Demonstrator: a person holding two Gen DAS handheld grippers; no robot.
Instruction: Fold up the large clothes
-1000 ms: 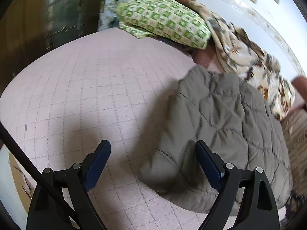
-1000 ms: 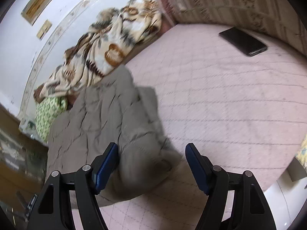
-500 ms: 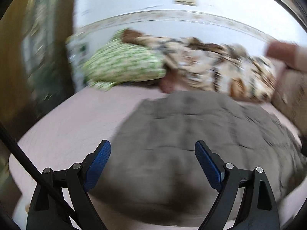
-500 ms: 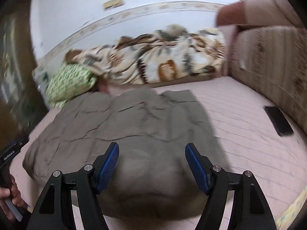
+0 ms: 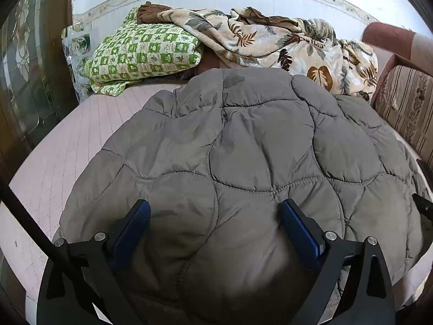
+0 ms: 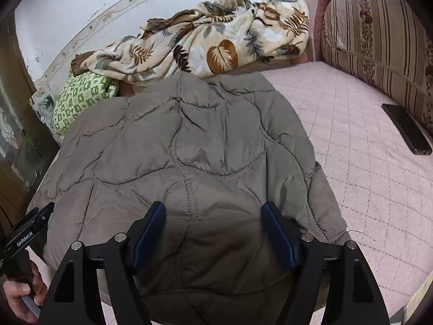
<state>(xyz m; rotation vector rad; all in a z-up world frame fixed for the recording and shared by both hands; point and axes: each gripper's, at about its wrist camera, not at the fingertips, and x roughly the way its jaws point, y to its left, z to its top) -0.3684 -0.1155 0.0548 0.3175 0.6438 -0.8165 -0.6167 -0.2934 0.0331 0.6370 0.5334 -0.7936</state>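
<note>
grippers, left gripper point(image 5: 213, 233) and right gripper point(image 6: 213, 233), hover with jaws spread, gripping nothing, over a grey quilted jacket point(image 5: 243, 149) flattened on the bed point(image 6: 365, 135) for folding.

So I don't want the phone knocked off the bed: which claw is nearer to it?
Right. The right claw is over the grey jacket, with the phone to its right. The left claw works the jacket's far side.

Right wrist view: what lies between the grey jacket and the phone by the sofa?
Only bare pink quilted bedspread separates the grey jacket from the phone; the right wrist view shows it. The left wrist view doesn't show the phone.
</note>
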